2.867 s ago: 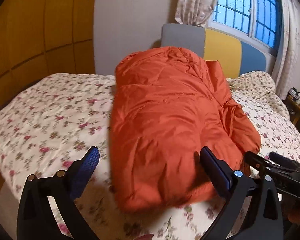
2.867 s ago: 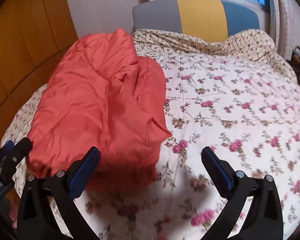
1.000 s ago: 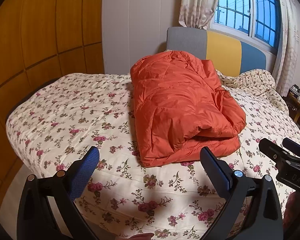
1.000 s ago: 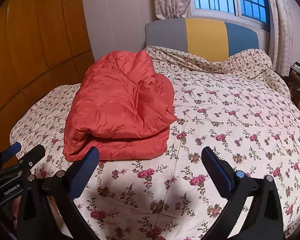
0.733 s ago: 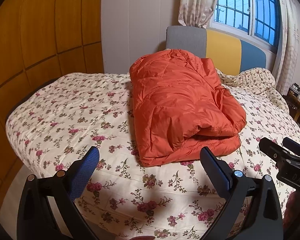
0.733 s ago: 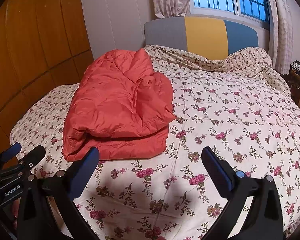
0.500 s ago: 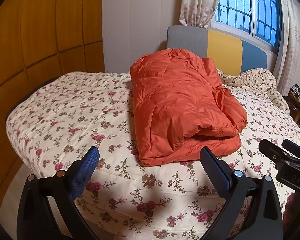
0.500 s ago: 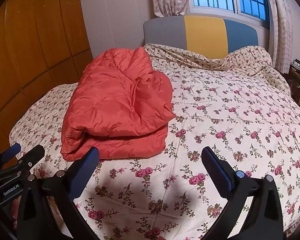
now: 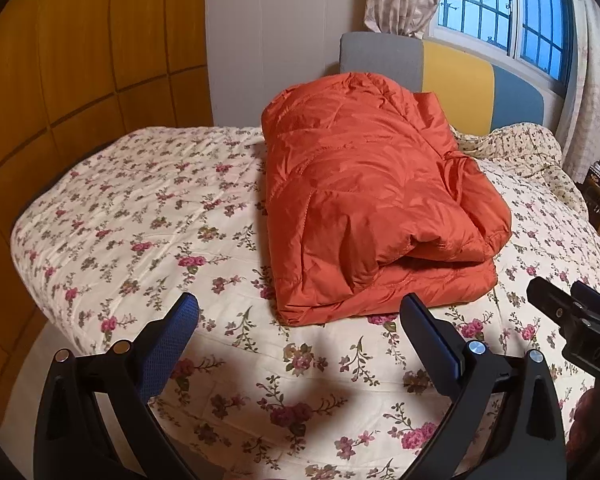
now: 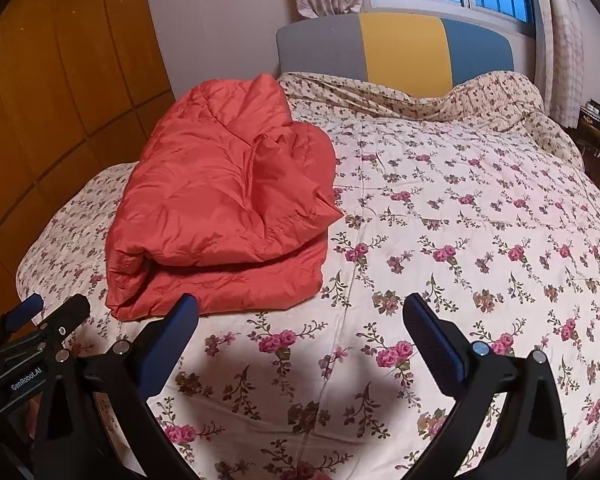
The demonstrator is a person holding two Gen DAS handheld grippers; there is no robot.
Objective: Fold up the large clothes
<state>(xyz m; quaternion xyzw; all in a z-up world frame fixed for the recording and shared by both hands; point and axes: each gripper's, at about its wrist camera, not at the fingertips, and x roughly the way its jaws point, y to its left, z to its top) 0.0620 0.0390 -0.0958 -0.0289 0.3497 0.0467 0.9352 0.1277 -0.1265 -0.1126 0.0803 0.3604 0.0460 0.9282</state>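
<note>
Orange padded fabric, a large puffy jacket [image 9: 372,208], lies folded into a thick rectangular bundle on the floral bed [image 9: 140,240], on the bed's left half toward the side near the wooden wardrobe wall [image 9: 80,60], its doubled-over end facing the foot edge. The fold looks finished: two plump layers are stacked, the upper one slightly askew with a flap poking out at the right corner, so only tidying or moving on to another garment seems left, though no other garment is in view. The left tool [image 9: 300,320] hovers over the foot edge of the bed with its blue-padded jaws spread wide and nothing between them. The right tool [image 10: 300,320] does the same just beside it, also wide and empty, its view taking in the bare right half of the bed and the grey, yellow and blue headboard [image 10: 400,52]. Compared with about three seconds earlier, when both tools sat close against the bundle and it filled the views, both have drawn back toward the foot edge and the jacket has settled flat.
</note>
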